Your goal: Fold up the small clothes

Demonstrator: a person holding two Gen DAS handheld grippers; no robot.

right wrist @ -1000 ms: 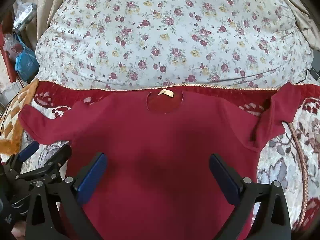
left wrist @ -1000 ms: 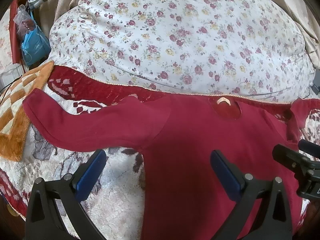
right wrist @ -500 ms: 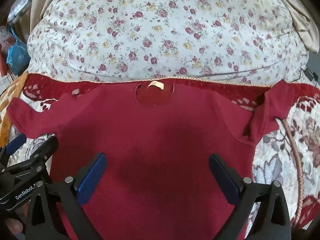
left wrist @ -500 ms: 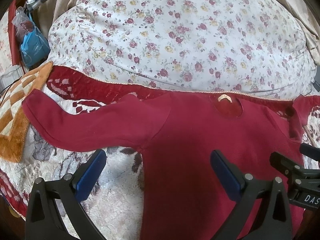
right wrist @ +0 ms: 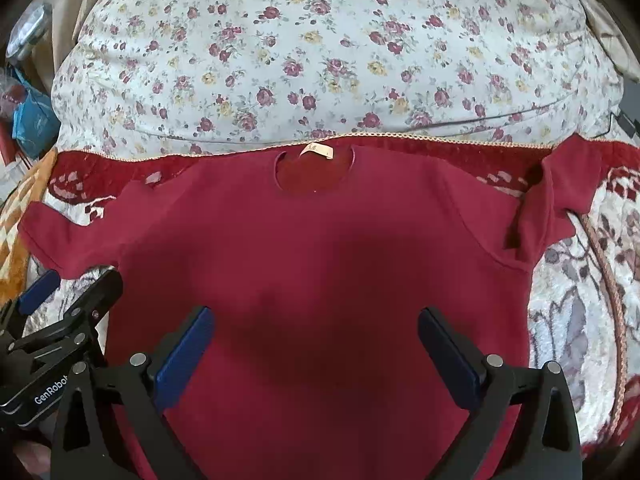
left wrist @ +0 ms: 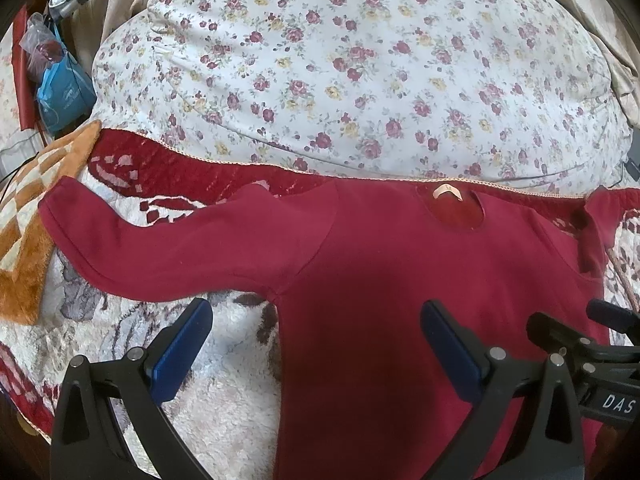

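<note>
A dark red long-sleeved top (left wrist: 400, 280) (right wrist: 320, 248) lies flat on a patterned blanket, neck hole with a pale label (right wrist: 316, 151) at the far side. Its left sleeve (left wrist: 168, 240) stretches out flat to the left. The right sleeve (right wrist: 548, 204) is crumpled and folded over itself. My left gripper (left wrist: 316, 332) hovers open over the top's left side by the armpit, holding nothing. My right gripper (right wrist: 316, 336) hovers open above the middle of the body, empty. Each gripper shows at the edge of the other's view.
A big floral-print pillow (left wrist: 360, 68) (right wrist: 320, 48) bulges just beyond the collar. The plush blanket (left wrist: 208, 392) has a red border. An orange checkered cloth (left wrist: 28, 232) lies at the left, with a blue bag (left wrist: 64, 92) and clutter behind it.
Both grippers have drawn back slightly toward me and lower, so the top sits a little farther up the views. The garment itself has not moved. Both jaws stay open.
</note>
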